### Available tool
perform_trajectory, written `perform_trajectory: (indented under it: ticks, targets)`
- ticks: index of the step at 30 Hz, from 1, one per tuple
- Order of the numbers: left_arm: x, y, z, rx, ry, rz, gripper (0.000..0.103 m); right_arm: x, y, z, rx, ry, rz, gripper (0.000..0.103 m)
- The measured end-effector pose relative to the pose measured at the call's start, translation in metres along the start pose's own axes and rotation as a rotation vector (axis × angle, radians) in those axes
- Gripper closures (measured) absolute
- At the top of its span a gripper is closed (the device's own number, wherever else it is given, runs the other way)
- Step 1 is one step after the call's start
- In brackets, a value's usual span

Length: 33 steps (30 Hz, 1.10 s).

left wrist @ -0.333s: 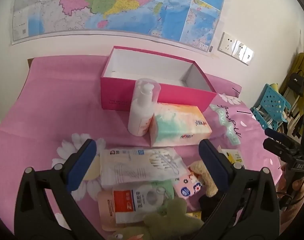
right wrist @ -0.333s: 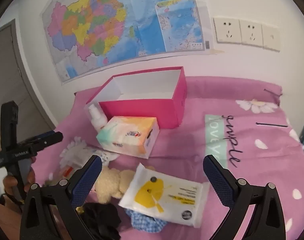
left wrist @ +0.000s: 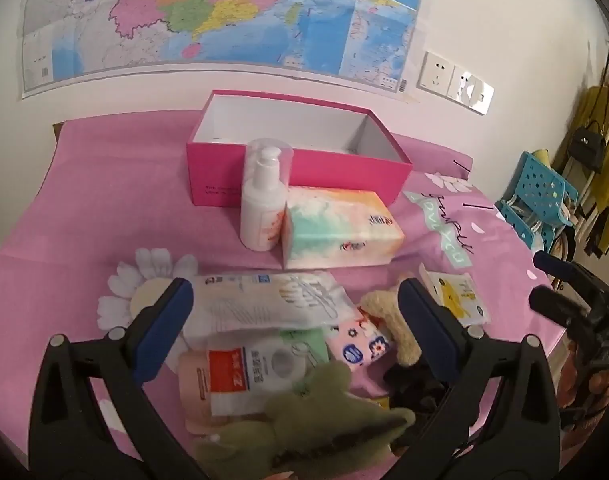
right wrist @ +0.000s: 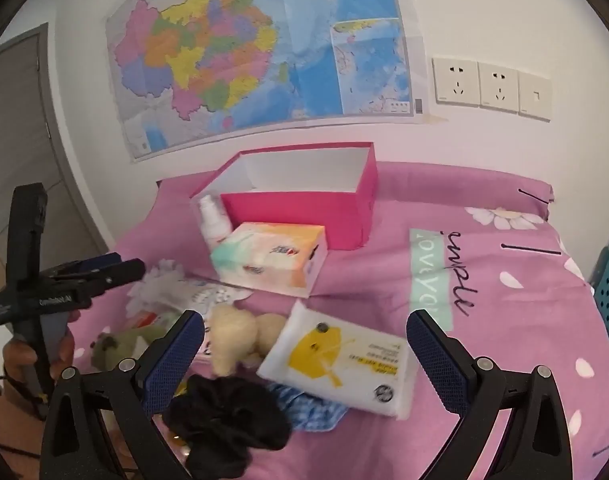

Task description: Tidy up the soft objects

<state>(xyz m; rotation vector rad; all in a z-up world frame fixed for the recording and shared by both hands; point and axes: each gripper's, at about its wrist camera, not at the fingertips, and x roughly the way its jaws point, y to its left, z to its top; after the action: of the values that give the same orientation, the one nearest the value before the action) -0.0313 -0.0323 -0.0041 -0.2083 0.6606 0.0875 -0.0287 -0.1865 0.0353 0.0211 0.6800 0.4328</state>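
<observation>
We hover both grippers, left (left wrist: 294,312) and right (right wrist: 304,350), fingers wide apart and empty; next we close on the cream plush toy (right wrist: 240,336) for the pink box (right wrist: 304,212).

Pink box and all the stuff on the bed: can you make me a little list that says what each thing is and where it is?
pink box: open, nothing visible inside, near wall
tissue box: in front of pink box
lotion bottle: upright, beside tissue box
cream plush toy: lying left of wipes pack
wipes pack: flat, partly over blue checked cloth
black scrunchie: nearest right gripper
left gripper: open
right gripper: open
</observation>
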Motion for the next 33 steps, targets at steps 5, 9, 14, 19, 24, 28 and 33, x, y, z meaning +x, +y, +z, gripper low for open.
perform_trajectory:
  ticks: [5, 9, 14, 19, 24, 28, 33]
  targets:
    - [-0.008, -0.007, -0.007, 0.013, -0.012, 0.017, 0.0, 0.006, 0.023, -0.006, 0.009, -0.016, -0.009, 0.0]
    - [-0.015, -0.01, -0.01, 0.019, -0.023, 0.035, 0.001, 0.012, 0.042, -0.01, -0.018, -0.034, -0.027, 0.0]
    - [-0.022, -0.009, -0.014, 0.016, -0.035, 0.051, 0.001, 0.012, 0.055, -0.012, -0.041, -0.056, -0.012, 0.0]
    - [-0.024, -0.008, -0.017, 0.013, -0.039, 0.061, 0.0, 0.013, 0.06, -0.015, -0.041, -0.062, -0.003, 0.0]
    - [-0.024, -0.007, -0.019, 0.01, -0.041, 0.065, 0.001, 0.016, 0.06, -0.017, -0.032, -0.059, 0.003, 0.0]
    - [-0.025, -0.006, -0.021, 0.011, -0.044, 0.071, 0.001, 0.019, 0.063, -0.018, -0.037, -0.055, 0.011, 0.0]
    - [-0.025, -0.006, -0.022, 0.011, -0.045, 0.071, 0.001, 0.02, 0.062, -0.018, -0.033, -0.055, 0.02, 0.0]
